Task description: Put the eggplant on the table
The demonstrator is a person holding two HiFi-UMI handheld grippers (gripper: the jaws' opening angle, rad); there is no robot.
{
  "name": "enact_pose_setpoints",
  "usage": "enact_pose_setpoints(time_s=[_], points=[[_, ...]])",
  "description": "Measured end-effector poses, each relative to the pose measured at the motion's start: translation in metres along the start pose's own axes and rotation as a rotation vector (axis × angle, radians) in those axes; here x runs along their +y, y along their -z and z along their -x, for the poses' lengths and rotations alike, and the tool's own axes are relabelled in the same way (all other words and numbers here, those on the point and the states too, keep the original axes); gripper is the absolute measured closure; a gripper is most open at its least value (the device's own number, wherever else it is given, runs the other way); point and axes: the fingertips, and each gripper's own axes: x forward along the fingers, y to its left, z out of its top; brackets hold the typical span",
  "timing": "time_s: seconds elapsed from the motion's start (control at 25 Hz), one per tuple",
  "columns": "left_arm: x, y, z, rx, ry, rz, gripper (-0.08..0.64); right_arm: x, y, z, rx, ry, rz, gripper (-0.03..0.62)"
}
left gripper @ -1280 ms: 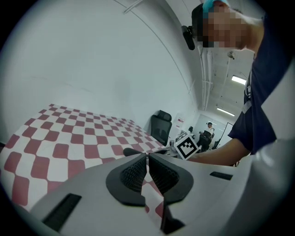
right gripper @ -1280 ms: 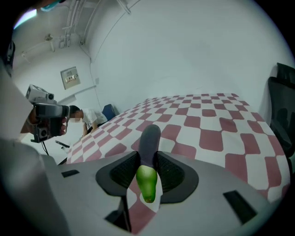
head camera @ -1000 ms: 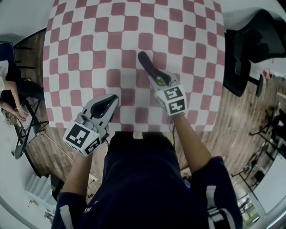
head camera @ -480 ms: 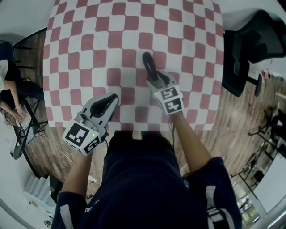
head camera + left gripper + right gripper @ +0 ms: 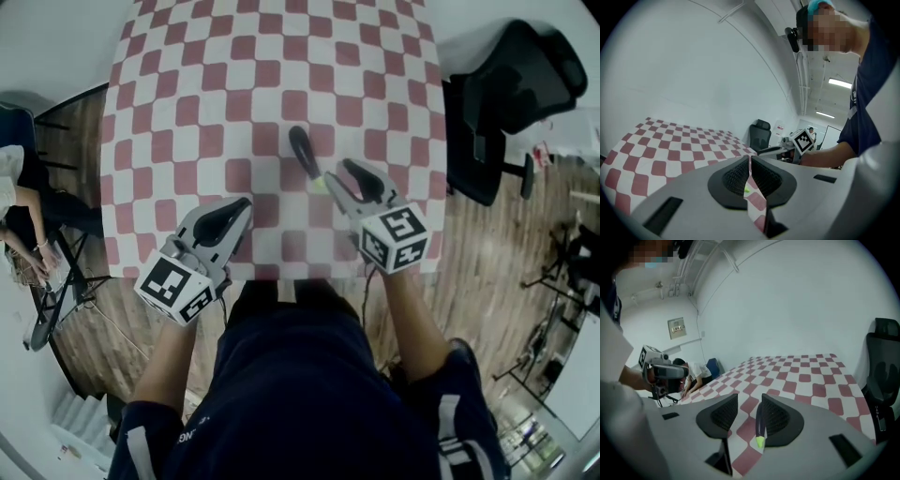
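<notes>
A slim dark purple eggplant [image 5: 303, 154] with a green stem end lies on the red-and-white checked table [image 5: 234, 94]. My right gripper [image 5: 353, 174] hovers above and just right of it, apart from it. In the right gripper view the eggplant [image 5: 760, 423] shows down on the cloth in the gap between the jaws; the right gripper [image 5: 749, 400] has its jaws apart and closing, and no pad touches the eggplant. My left gripper [image 5: 238, 208] is raised near the table's front edge, shut, with only a thin slit between the pads of this left gripper [image 5: 750, 161].
A black office chair [image 5: 511, 84] stands right of the table. A seated person [image 5: 23, 202] is at the far left, beside the table. Wooden floor surrounds the table, and the front edge lies just under my hands.
The right gripper let go of the eggplant, rose and drew back toward me. The eggplant stays lying on the cloth. The left gripper lifted slightly.
</notes>
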Motion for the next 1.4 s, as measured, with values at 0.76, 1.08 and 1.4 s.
enact_pose_setpoints(time_s=[0.76, 1.08, 1.4], points=[[-0.06, -0.067, 0.023, -0.11, 0.061, -0.119, 0.523, 0.068, -0.09, 0.119, -0.242, -0.08, -0.019, 0.574], [-0.069, -0.077, 0.022, -0.127, 0.075, -0.15, 0.522, 0.076, -0.086, 0.126, -0.246, -0.083, -0.016, 0.576], [-0.071, -0.078, 0.019, -0.129, 0.08, -0.149, 0.523, 0.072, -0.079, 0.123, -0.222, -0.072, -0.035, 0.577]])
